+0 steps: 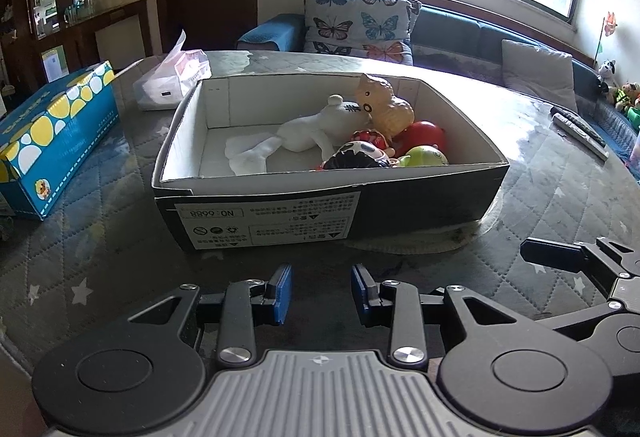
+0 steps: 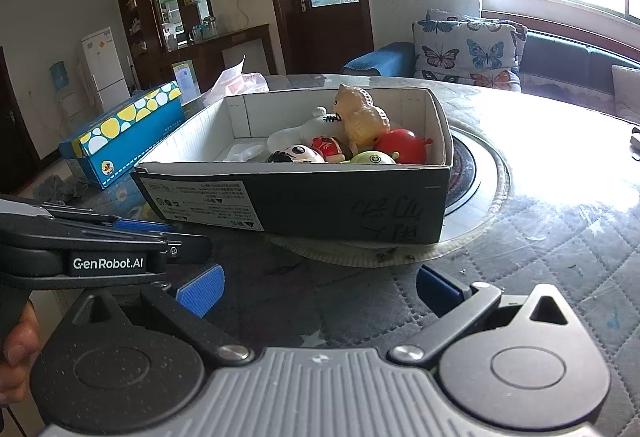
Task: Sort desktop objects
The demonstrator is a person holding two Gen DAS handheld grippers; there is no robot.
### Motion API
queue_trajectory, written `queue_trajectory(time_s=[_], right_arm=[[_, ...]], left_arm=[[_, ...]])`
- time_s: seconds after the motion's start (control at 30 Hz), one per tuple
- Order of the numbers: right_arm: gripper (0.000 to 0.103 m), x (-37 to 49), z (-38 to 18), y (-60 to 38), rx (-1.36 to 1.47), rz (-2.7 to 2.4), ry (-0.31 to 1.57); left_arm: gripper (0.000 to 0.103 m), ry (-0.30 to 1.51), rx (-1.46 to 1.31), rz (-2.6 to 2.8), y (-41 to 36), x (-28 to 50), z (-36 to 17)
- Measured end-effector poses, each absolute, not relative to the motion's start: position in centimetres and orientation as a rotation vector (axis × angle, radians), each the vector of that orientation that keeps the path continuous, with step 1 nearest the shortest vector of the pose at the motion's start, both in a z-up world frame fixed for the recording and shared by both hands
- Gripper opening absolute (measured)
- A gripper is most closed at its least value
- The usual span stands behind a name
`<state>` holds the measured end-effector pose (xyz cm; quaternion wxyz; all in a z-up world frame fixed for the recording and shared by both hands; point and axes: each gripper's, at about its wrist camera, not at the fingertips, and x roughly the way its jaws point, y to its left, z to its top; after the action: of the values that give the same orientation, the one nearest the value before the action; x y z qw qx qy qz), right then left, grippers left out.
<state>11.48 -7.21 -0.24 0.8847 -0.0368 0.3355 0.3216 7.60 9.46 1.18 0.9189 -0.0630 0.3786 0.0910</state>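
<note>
Toys piled in box point(image 1: 328, 205) (right end); left gripper point(image 1: 321, 295), right gripper point(image 2: 320, 289) both agape, empty

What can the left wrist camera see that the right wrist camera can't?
Only the left wrist view shows the remote controls on the table and stuffed toys by the window. Only the right wrist view shows a white fridge and handwriting on the box's side. Both show the toy-filled box, the blue tissue box and the butterfly cushion.

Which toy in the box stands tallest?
The tan animal figure, upright at the box's far end; the other toys lie lower around it.
</note>
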Motion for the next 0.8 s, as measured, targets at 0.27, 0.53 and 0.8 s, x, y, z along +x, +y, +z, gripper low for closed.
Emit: queue_trajectory(time_s=[0.27,0.53,0.8], right_arm=[[0.103,11.9,-0.3,-6.9,-0.079,0.671,0.708],[0.103,12.3,-0.4,-6.7,-0.079,0.672,0.714],[0.103,12.7,-0.5,-6.3,-0.079,0.675,0.722]], left_arm=[[0.035,0.775,-0.111,0.198,9.5,7.7,1.5],[0.035,0.773,-0.09,0.214,9.5,7.9,1.8],[0.035,0.774,-0.071,0.231,9.6,8.1,1.8]])
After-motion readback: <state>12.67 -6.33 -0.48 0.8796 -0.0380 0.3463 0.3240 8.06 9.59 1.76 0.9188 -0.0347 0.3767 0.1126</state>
